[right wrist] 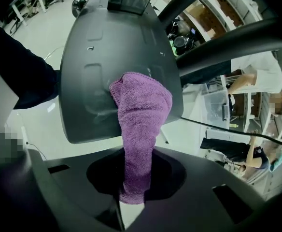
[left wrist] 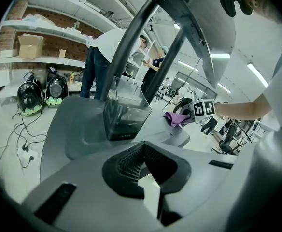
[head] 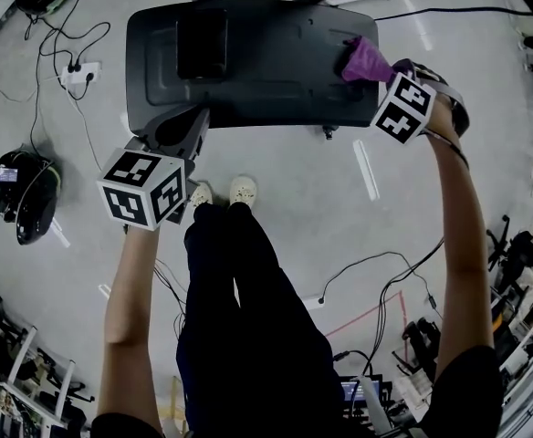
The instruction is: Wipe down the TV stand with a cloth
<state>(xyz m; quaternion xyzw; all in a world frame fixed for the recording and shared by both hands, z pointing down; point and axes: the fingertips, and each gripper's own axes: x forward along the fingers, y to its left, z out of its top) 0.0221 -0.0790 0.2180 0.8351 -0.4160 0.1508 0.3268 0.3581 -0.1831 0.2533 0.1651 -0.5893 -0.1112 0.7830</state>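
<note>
The dark grey TV stand (head: 276,71) fills the upper middle of the head view, its flat base lying on the pale floor (head: 321,245). A dark box (head: 201,42) sits on the base towards the upper left, and two slanted poles (left wrist: 131,37) rise from the base behind that box. The purple cloth (head: 367,60) lies on the base at its upper right end. The right gripper (head: 383,73) has its jaws clamped on the cloth. In the right gripper view the cloth (right wrist: 141,110) runs up out of the jaws of the right gripper (right wrist: 133,192), and its bunched far end presses on the stand's surface (right wrist: 97,71) near the right edge. The left gripper (head: 177,135) is at the stand's lower left corner, well apart from the cloth. In its own view its jaws (left wrist: 143,150) are drawn together with nothing between them. A black helmet (head: 20,194) lies on the floor at the left edge.
</note>
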